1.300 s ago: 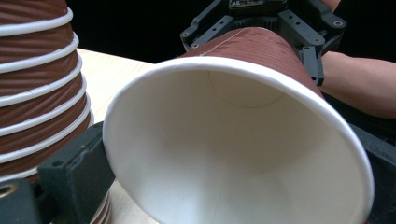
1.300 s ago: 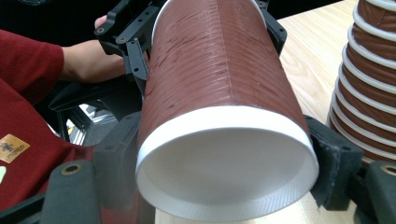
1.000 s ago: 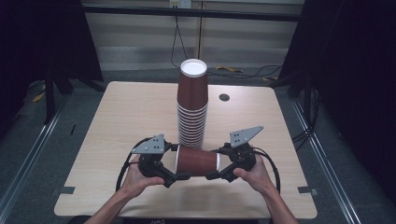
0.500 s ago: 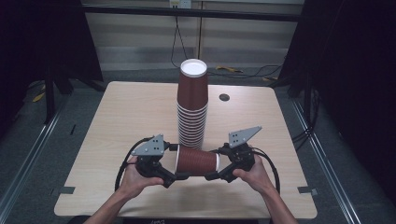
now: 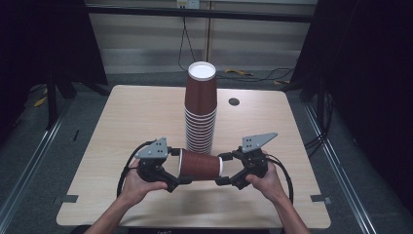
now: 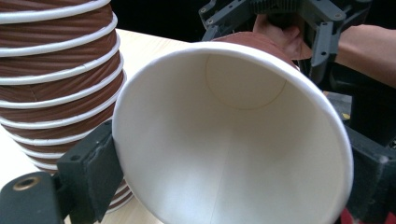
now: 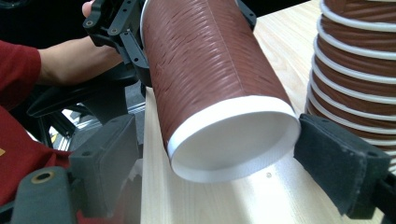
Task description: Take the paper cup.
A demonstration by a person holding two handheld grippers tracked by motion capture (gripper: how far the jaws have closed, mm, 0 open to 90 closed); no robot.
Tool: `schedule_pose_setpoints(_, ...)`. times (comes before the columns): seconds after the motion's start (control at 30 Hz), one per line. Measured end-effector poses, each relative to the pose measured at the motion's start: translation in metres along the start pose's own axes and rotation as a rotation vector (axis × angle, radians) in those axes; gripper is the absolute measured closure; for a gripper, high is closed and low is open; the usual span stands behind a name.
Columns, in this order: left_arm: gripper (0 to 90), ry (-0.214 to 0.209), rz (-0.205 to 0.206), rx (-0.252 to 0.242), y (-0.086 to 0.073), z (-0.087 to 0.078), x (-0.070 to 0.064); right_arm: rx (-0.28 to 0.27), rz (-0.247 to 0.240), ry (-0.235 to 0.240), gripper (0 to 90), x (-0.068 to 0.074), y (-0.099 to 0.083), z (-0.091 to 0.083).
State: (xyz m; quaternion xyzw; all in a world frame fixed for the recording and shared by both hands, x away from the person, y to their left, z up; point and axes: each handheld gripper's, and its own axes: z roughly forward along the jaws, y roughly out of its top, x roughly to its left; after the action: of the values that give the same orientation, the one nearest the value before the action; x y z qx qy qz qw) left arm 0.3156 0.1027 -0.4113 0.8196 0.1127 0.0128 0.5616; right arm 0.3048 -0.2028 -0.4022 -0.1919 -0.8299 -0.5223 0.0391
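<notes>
A single brown paper cup lies on its side in the air, just above the table's front middle. My left gripper is shut on its wide white rim, and in the left gripper view I look straight into the cup's white inside with a jaw at each side. My right gripper stands around the cup's narrow base. One pad touches the base, while the other pad stands off with a gap. A tall upside-down stack of brown cups stands just behind.
The wooden table has a small dark round hole at the back, right of the stack. Dark frame posts and cables stand on the floor beyond the table. The stack is close beside the held cup.
</notes>
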Motion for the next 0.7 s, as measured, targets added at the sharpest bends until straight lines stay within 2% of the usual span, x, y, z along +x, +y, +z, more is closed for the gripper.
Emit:
schedule_pose_setpoints(0.3, 9.5, 0.013, -0.006, 0.031, 0.001, -0.003, 0.002, -0.040, 0.013, -0.051, 14.1, -0.001, -0.004, -0.012)
schedule_pose_setpoints(0.43, 9.5, 0.028, -0.007, 0.060, -0.001, -0.004, 0.003, -0.054, 0.011, -0.102, 14.0, 0.000, -0.008, -0.016)
schedule_pose_setpoints(0.53, 9.5, 0.029, -0.007, 0.061, -0.001, -0.004, 0.003, -0.061, 0.013, -0.126, 13.9, 0.000, -0.009, -0.018)
schedule_pose_setpoints(0.6, 9.5, 0.032, -0.012, 0.070, -0.001, -0.005, 0.005, -0.068, 0.016, -0.161, 13.9, 0.000, -0.011, -0.020)
schedule_pose_setpoints(0.7, 9.4, 0.045, -0.008, 0.094, -0.002, -0.007, 0.006, -0.063, 0.018, -0.181, 13.9, 0.001, -0.012, -0.022)
